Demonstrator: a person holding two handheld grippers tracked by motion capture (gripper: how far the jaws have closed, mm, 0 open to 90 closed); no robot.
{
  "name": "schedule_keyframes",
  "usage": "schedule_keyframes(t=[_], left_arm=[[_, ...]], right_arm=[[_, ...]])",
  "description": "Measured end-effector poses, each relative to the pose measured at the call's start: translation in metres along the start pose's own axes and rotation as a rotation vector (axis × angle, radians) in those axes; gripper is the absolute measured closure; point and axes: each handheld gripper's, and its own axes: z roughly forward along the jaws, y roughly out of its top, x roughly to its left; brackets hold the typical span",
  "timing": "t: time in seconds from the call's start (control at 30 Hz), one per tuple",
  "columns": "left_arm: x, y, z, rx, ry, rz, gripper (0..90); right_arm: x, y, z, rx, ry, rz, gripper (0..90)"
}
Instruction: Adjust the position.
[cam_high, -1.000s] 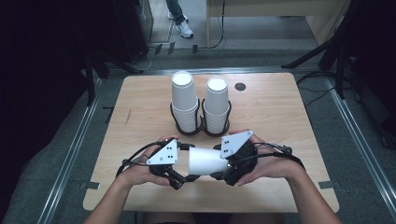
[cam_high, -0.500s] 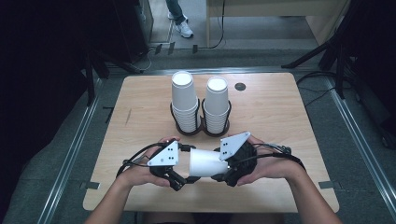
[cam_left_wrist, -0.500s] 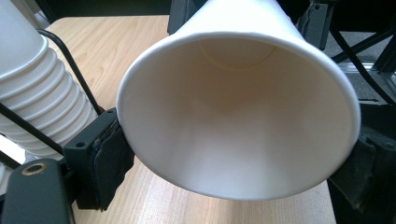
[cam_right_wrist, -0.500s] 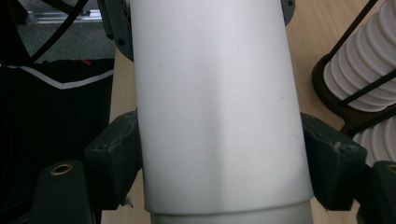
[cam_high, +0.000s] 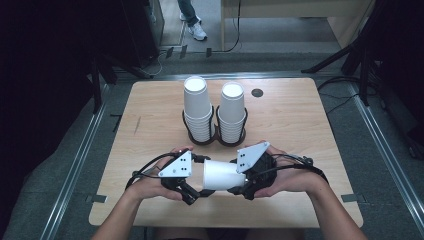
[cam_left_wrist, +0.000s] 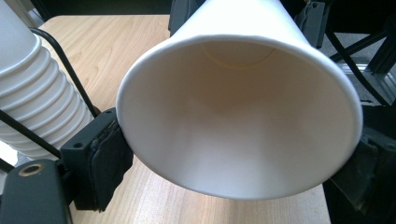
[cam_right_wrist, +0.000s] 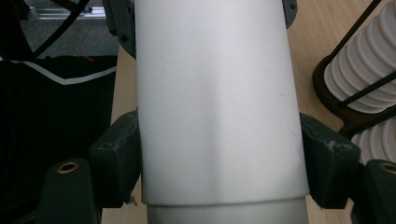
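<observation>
Cup (cam_high: 221, 174) lies sideways above the table's (cam_high: 300, 130) near edge, its rim in my left gripper (cam_high: 196, 186), its base end freshly clamped as my right gripper (cam_high: 243, 186) finished closing. Both stacks (cam_high: 197, 112) wait behind in their holder; separating or placing remains, I judge.

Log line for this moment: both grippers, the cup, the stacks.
right gripper: jaws just closing, shut on paper cup | left gripper: pads at cup rim | cup: on its side above table | cup stacks: two, in holder
</observation>
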Motion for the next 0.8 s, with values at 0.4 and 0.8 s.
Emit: schedule_keyframes(t=[0.4, 0.8], left_arm=[[0.007, -0.006, -0.011, -0.079, 0.049, -0.118, 0.0], [0.010, -0.021, -0.016, -0.181, 0.042, -0.208, 0.0]], right_arm=[[-0.004, -0.003, -0.014, -0.068, -0.046, 0.030, 24.4], [-0.008, -0.014, -0.028, -0.235, -0.067, 0.099, 24.0]])
